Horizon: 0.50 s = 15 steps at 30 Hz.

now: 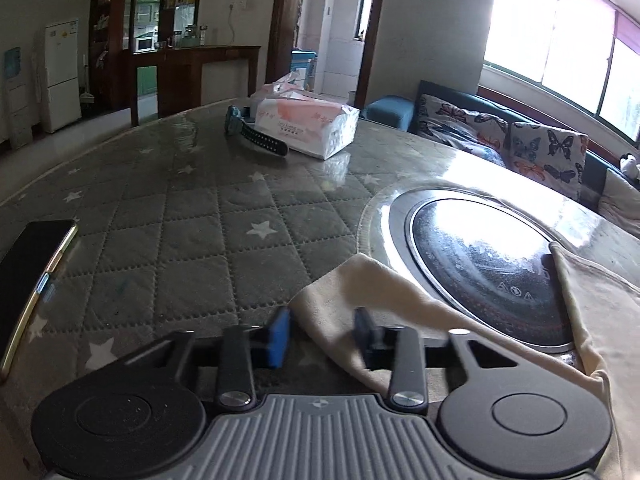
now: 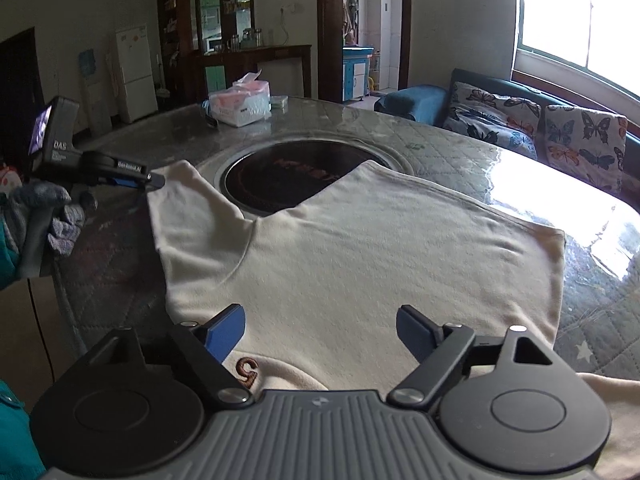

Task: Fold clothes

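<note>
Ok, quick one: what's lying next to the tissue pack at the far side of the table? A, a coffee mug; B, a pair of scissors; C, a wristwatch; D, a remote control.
C: in the left wrist view a wristwatch with a teal case and a dark perforated strap lies right beside the tissue pack on the quilted table cover.

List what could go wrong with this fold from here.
1. The left gripper has only a thin edge of the cream shirt's sleeve between its jaws, with a gap left at the pads; it may slip out when lifted.
2. The shirt partly covers the round cooktop; dragging could catch on its rim.
3. The right gripper hangs open over the body, pinning nothing.
</note>
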Available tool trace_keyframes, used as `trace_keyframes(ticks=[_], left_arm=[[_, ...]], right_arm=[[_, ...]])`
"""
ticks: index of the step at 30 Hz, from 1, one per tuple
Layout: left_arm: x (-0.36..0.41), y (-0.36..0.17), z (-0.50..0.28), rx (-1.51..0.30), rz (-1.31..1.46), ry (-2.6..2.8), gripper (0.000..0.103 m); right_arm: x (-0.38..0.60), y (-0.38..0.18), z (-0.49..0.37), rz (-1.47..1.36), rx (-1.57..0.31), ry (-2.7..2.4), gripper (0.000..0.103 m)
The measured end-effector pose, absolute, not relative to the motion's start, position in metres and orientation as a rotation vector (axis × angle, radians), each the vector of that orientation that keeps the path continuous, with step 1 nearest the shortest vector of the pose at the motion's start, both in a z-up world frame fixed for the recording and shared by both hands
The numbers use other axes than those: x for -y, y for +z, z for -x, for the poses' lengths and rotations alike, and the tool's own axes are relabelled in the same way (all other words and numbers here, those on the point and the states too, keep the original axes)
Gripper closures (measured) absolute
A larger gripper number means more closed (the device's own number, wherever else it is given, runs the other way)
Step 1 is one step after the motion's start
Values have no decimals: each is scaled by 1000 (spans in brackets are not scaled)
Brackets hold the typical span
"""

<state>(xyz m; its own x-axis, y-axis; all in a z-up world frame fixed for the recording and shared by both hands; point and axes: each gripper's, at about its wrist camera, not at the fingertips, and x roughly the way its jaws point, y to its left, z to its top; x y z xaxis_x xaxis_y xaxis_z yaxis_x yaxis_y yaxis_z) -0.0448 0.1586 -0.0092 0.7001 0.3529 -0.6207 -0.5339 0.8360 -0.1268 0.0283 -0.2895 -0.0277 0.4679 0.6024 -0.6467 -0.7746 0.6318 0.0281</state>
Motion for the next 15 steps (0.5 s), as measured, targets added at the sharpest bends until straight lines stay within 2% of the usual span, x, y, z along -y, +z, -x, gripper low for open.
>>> trace_keyframes(ticks=[3,6,11,15], left_arm=[[-159,-8,47,-612,333,495,90],[-154,3,50,-577,359,455,95],[-120,36,55,-491,366,282,97],[-74,55,52,-454,330,87,97]], right_arm=[[291,-27,-29,273,-665,856,24],[294,-26,-31,241,-672,857,31],[299,-24,-36,195,-678,841,40],[309,-22,-42,141,-686,816,41]])
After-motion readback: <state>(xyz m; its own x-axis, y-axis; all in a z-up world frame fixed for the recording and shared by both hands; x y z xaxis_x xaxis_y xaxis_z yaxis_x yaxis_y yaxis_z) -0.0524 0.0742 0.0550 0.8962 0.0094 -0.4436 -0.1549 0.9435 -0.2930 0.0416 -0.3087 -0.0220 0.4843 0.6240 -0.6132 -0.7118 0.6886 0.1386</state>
